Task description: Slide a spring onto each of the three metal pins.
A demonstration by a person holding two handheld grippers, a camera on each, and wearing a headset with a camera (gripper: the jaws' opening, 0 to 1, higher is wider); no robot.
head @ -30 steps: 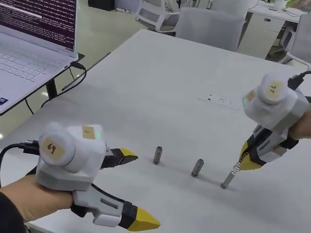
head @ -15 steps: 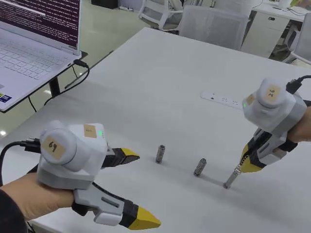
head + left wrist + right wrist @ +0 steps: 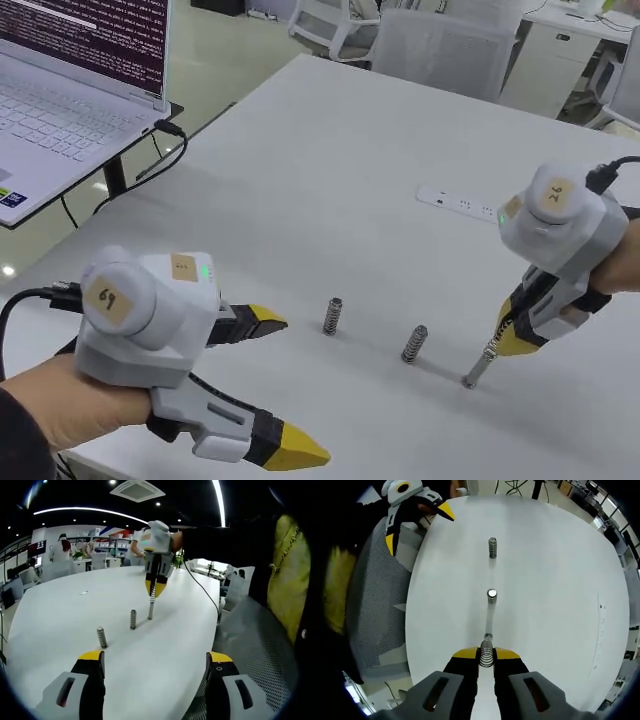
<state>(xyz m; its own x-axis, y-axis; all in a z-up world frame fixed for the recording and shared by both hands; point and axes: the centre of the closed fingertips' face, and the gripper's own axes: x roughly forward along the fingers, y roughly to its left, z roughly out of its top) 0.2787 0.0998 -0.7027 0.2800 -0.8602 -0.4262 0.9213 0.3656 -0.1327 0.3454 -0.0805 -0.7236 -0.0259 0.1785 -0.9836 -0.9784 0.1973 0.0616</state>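
**Holding a spring (image 3: 486,656) at the top of the bare pin (image 3: 474,373)**

Right gripper (image 3: 512,341): its yellow-tipped fingers (image 3: 507,654) are pinched shut on the spring, with the coil showing between the tips in the right gripper view. In the head view the spring hangs from the fingers at a slant, and its lower end meets the top of the bare pin. The pin leans toward the gripper with its foot on the white worktop (image 3: 330,180).

Two more springs stand upright on the worktop in a row with the bare pin. The second spring (image 3: 414,343) is near the pin, and the right gripper view shows a round metal top at its upper end. The third spring (image 3: 332,316) stands farther along, nearest the left gripper (image 3: 280,388).

The left gripper sits low at the near edge of the worktop. Its fingers (image 3: 92,656) are spread wide with nothing between them, pointing toward the row and well apart from it.

A laptop (image 3: 70,80) sits on a separate stand to the left, and a white power strip (image 3: 458,205) lies on the worktop beyond the row.
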